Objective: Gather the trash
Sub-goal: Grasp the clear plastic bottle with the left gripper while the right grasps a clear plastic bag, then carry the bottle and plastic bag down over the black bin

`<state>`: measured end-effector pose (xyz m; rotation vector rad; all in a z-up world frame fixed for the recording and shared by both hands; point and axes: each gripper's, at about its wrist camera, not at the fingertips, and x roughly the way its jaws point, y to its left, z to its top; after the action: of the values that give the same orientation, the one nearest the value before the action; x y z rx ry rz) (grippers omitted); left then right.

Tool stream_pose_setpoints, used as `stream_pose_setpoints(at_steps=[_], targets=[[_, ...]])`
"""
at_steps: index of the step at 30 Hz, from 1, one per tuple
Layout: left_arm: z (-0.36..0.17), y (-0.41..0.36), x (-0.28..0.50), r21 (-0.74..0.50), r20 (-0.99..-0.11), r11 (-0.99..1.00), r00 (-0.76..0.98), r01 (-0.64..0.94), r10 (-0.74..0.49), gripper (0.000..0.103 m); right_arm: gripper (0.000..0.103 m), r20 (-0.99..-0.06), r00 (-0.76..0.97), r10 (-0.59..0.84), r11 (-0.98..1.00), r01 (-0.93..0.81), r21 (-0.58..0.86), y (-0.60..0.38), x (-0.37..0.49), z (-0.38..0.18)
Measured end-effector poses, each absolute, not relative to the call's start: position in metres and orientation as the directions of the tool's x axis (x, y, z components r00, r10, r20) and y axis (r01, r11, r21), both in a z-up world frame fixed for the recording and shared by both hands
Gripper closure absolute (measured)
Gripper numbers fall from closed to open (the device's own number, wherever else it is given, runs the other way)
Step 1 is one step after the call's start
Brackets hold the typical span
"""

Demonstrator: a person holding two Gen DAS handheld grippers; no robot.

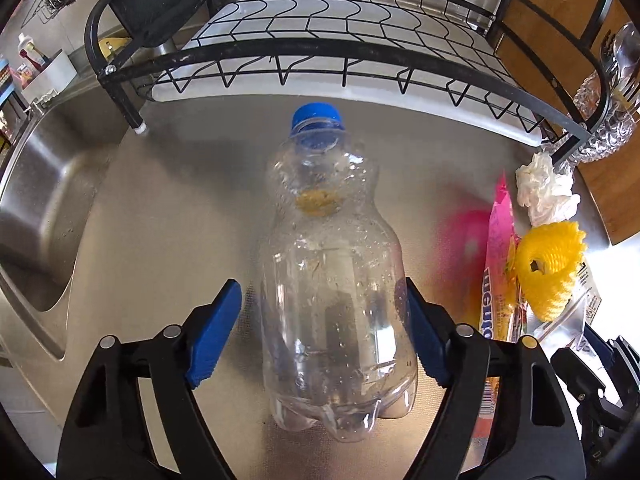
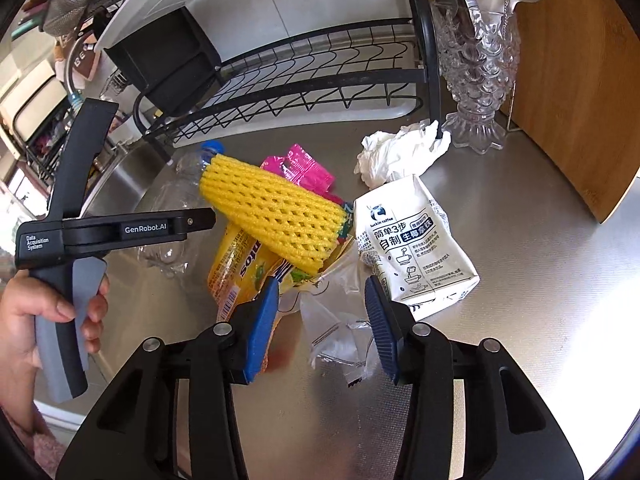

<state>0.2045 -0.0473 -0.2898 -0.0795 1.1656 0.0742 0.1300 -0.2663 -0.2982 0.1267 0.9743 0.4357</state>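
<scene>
A clear plastic bottle [image 1: 332,280] with a blue cap lies on the steel counter; it also shows in the right wrist view [image 2: 176,204]. My left gripper [image 1: 324,332] is open, its blue pads on either side of the bottle's lower body. My right gripper [image 2: 324,328] is open around a clear plastic bag [image 2: 340,320]. Ahead of it lie a yellow foam net [image 2: 276,212], a yellow candy wrapper [image 2: 240,268], a pink wrapper [image 2: 300,168], a white carton [image 2: 412,240] and a crumpled tissue [image 2: 396,152].
A black dish rack [image 1: 320,52] stands at the back of the counter. A sink [image 1: 36,208] is to the left. A glass vase [image 2: 480,72] and a wooden board [image 2: 576,80] stand at the right. The left gripper's handle [image 2: 72,248] is in a hand.
</scene>
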Motion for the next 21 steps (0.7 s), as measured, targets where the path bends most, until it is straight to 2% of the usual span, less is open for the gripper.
stream_pose_setpoints(at_steps=[1,2,8,9,10,21], targets=[[-0.291,-0.046,0.203,-0.029,-0.921,0.994,0.389,-0.101,0.012,0.037,0.067,-0.777,0.475,0.413,0.906,-0.304,0.296,-0.265,0.130,-0.300],[-0.293,-0.046,0.202,-0.032,-0.923,0.994,0.386,-0.102,0.010,0.042,0.067,-0.777,0.474,0.415,0.904,-0.308,0.295,-0.265,0.129,-0.301],[-0.294,-0.044,0.189,-0.031,-0.913,0.995,0.408,-0.095,0.010,0.043,0.071,-0.786,0.471,0.401,0.904,-0.341,0.256,-0.259,0.120,-0.303],[-0.293,-0.043,0.187,-0.032,-0.910,0.995,0.415,-0.097,0.011,0.044,0.073,-0.787,0.473,0.396,0.905,-0.345,0.249,-0.258,0.118,-0.303],[-0.292,-0.043,0.185,-0.030,-0.907,0.995,0.421,-0.097,0.014,0.044,0.082,-0.788,0.471,0.396,0.905,-0.344,0.249,-0.258,0.117,-0.303],[-0.267,-0.035,0.126,-0.013,-0.868,1.000,0.497,-0.025,0.001,0.044,0.086,-0.753,0.539,0.377,0.924,-0.277,0.265,-0.262,0.079,-0.285]])
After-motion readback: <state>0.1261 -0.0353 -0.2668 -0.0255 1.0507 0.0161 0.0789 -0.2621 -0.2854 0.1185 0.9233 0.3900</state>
